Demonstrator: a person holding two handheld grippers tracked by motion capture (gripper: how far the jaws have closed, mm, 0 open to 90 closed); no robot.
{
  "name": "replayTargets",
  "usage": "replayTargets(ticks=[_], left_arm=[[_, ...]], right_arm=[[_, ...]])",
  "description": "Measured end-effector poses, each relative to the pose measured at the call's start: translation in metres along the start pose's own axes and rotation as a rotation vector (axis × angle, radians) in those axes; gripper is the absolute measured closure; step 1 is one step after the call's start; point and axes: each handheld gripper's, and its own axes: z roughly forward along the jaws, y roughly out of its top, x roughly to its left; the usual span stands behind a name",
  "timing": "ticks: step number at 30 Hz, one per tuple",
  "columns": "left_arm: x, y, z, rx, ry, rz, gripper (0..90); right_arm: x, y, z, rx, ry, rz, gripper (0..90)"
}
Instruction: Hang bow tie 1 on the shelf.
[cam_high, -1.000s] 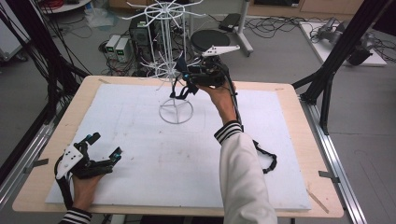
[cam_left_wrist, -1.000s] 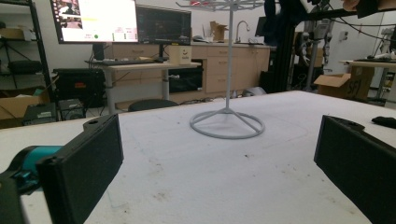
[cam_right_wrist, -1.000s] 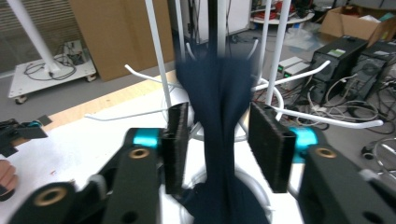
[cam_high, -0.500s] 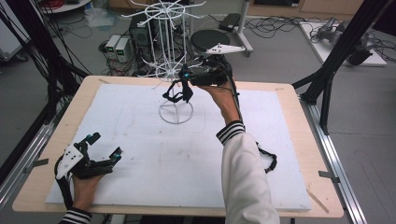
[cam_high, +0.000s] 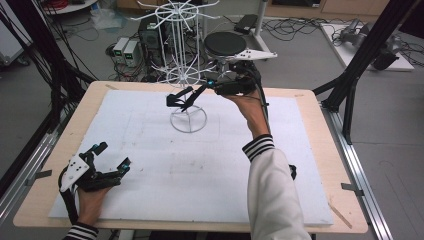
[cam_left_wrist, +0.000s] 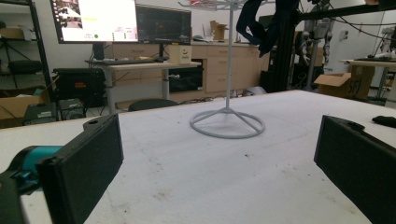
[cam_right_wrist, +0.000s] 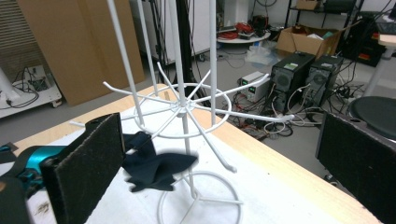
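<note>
One dark cloth hangs on a low prong of the white wire rack, just above the rack's ring base. The right gripper is raised beside that cloth, jaws wide apart, clamping nothing. Well away from the rack, near the table's front left corner, the left gripper rests, jaws spread wide and empty.

the high view looks forward and down from above the person's side onto the whole table. the left gripper view sits low, almost at tabletop level, facing across the table toward the white wire rack, some way off. the right gripper view looks slightly downward from close beside the same rack, which all three views share.
</note>
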Motion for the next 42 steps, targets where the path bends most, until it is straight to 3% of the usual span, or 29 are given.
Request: replayTargets(ticks=[7,12,15,19,23,33,42], left_arm=[[0.000,0.000,0.000,0.002,-0.003,-0.002,1.7],[0.000,0.000,0.000,-0.001,-0.002,-0.008,1.7],[0.000,0.000,0.000,0.002,-0.003,-0.010,1.7],[0.001,0.000,0.001,0.005,0.000,-0.016,1.7],[0.001,0.000,0.001,0.004,-0.002,-0.015,1.7],[0.000,0.000,0.001,0.004,-0.002,-0.013,1.7],[0.000,0.000,0.001,0.010,-0.002,-0.007,1.7]], right_arm=[[-0.002,-0.002,-0.023,-0.041,0.003,-0.002,0.7],[-0.008,-0.014,-0.036,-0.016,0.001,0.008,0.6],[-0.010,-0.020,-0.047,-0.034,-0.008,0.010,0.6],[-0.012,-0.029,-0.062,-0.003,-0.026,0.010,0.6],[-0.012,-0.036,-0.077,-0.024,-0.034,0.002,0.6],[-0.014,-0.065,-0.104,-0.023,-0.060,0.029,0.7],[-0.012,-0.088,-0.122,-0.043,-0.072,0.021,0.7]])
